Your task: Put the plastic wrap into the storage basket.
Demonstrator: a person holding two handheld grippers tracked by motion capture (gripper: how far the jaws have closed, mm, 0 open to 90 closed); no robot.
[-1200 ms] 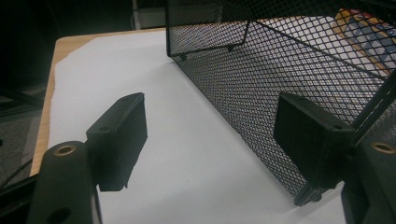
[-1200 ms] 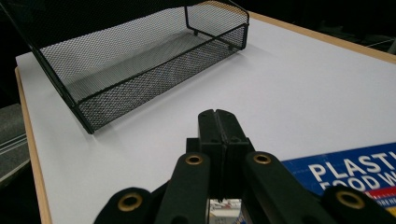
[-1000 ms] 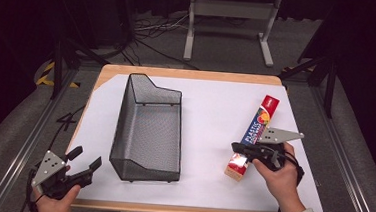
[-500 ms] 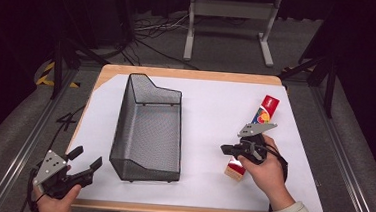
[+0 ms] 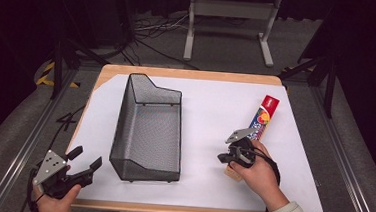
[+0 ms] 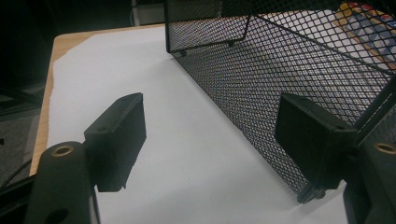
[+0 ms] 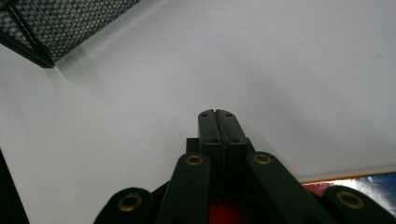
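Jaws of the right gripper are pressed flat together with nothing between them, as the right gripper view shows, where the two black pads meet over bare white paper. In the high view this gripper sits at the near end of a long, colourful box, which lies flat on the right part of the worktop, its red far end pointing away from the person. The right hand covers the box's near end; a strip of its red and blue print shows just under the gripper in the right gripper view. Whether the gripper touches the box I cannot tell.

Left of the box, well apart from it, a black wire-mesh basket stands upright on the paper, its long side running away from the person. The left gripper rests at the near left corner of the worktop, jaws spread wide and holding nothing; its own view shows the basket's mesh wall just beside one pad.
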